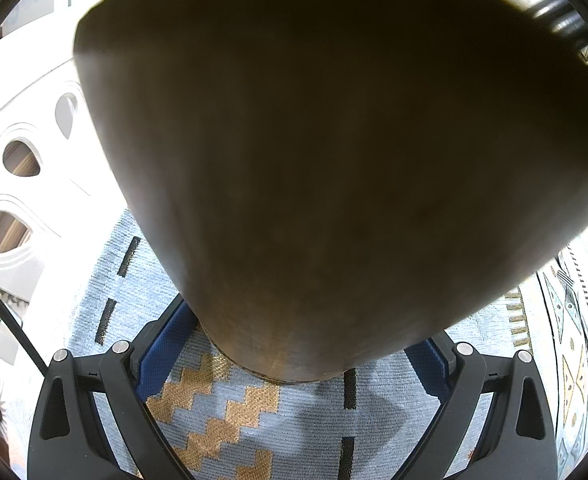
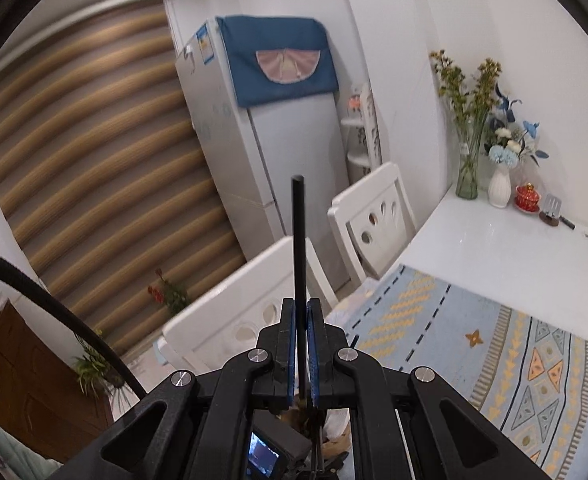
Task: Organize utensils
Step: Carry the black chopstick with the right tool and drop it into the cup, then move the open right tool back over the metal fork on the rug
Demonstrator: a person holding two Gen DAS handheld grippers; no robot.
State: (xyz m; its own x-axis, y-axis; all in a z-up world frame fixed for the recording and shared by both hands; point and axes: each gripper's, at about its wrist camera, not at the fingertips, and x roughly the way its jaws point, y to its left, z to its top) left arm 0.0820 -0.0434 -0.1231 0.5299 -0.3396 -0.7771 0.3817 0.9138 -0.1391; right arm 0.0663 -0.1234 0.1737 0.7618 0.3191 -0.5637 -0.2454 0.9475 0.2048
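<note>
A big brown, cone-shaped container fills most of the left wrist view, its narrow base low in the middle. My left gripper is shut on that base, one blue pad against each side, above the patterned cloth. In the right wrist view my right gripper is shut on a thin black stick, which stands straight up from between the blue pads. The right gripper hangs in the air off the table's near left corner. The stick's lower end is hidden behind the fingers.
A white table carries a light-blue patterned cloth; vases with flowers, a red cup and a small stand sit at its far end. Two white chairs stand along its left side, with a fridge behind.
</note>
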